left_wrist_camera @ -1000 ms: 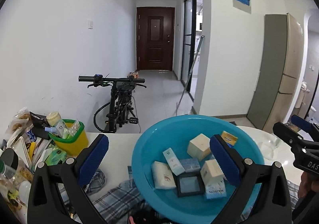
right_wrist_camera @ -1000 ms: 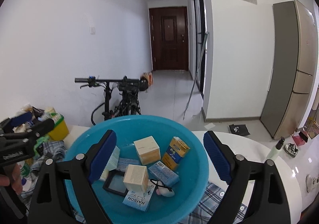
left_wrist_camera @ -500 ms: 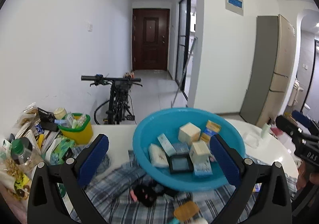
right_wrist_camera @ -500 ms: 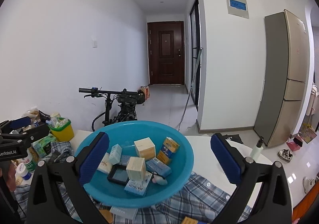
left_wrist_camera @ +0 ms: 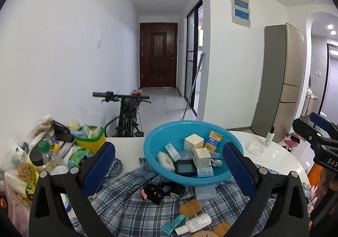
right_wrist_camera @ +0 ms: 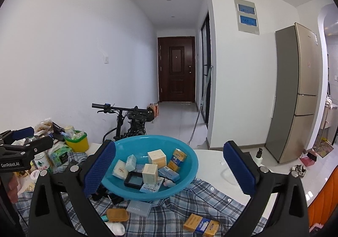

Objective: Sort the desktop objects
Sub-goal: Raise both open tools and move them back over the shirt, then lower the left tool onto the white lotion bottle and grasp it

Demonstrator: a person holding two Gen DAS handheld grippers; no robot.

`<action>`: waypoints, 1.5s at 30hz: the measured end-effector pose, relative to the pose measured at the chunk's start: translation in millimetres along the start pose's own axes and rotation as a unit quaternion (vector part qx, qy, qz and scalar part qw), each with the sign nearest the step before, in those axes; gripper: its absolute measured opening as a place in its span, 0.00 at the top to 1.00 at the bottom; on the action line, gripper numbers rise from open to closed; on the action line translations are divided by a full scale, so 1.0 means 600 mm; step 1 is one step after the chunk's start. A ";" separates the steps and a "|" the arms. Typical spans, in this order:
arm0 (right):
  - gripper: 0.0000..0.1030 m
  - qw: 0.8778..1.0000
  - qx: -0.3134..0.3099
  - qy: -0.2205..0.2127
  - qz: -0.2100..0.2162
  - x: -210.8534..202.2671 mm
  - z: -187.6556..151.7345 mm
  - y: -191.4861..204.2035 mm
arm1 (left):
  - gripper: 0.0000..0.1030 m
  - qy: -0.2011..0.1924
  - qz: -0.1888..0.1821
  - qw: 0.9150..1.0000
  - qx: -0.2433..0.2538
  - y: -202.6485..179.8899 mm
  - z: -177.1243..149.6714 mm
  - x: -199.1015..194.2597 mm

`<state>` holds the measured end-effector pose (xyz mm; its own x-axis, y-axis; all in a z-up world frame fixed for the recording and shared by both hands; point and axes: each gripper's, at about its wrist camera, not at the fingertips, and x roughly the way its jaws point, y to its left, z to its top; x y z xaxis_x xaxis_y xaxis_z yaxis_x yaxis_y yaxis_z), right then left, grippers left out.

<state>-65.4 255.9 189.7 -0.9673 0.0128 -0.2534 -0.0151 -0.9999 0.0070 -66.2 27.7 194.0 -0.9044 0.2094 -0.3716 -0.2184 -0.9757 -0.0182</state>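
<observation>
A blue plastic basin [left_wrist_camera: 152, 144] [right_wrist_camera: 191, 170] sits on a plaid shirt [left_wrist_camera: 126, 211] [right_wrist_camera: 190, 207] on a white table; it holds several small boxes, a dark compact and a soap bar. My left gripper [left_wrist_camera: 169, 170] is open and empty, above the table, short of the basin. My right gripper [right_wrist_camera: 169, 170] is open and empty, also pulled back from the basin. Loose on the shirt lie a black plush toy [left_wrist_camera: 153, 191], a brown pad [left_wrist_camera: 190, 206], a white bottle [left_wrist_camera: 196, 223], a grey-blue box [right_wrist_camera: 139, 207] and a yellow-blue carton [right_wrist_camera: 201, 225].
A yellow-green bin [left_wrist_camera: 90, 140] and a heap of bottles and snack packs [left_wrist_camera: 38, 159] crowd the table's left side. A small spray bottle [left_wrist_camera: 269, 135] stands at the right. A bicycle [left_wrist_camera: 126, 114] leans behind the table. The table's right edge curves away.
Both grippers have drawn back and up from the basin, so it looks smaller and the shirt and loose items in front of it have come into view. Both stay open.
</observation>
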 end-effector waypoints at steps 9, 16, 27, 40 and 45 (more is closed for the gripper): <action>0.02 1.000 0.003 -0.026 0.006 -0.036 -0.004 0.010 | 0.00 -0.016 -0.026 1.000 -0.004 -0.003 -0.015 -0.034; 0.02 0.999 -0.013 -0.039 0.010 -0.056 -0.031 0.022 | 0.00 -0.050 -0.010 0.999 0.000 -0.005 -0.051 -0.054; 0.02 0.997 -0.020 -0.079 0.004 -0.088 -0.081 0.038 | 0.00 -0.049 -0.012 0.999 -0.003 0.003 -0.096 -0.057; 0.02 0.999 -0.031 -0.024 -0.002 -0.060 -0.166 0.040 | 0.00 -0.036 -0.011 0.999 -0.010 0.019 -0.188 -0.022; 0.02 1.000 -0.025 0.013 0.004 -0.047 -0.198 0.042 | 0.00 0.009 -0.008 1.000 0.004 0.006 -0.223 -0.003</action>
<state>-8.4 228.8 82.2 -0.9603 0.0056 -0.2788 0.0058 -0.9992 -0.0398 -16.6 15.0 70.4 -0.8940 0.2241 -0.3880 -0.2358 -0.9716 -0.0177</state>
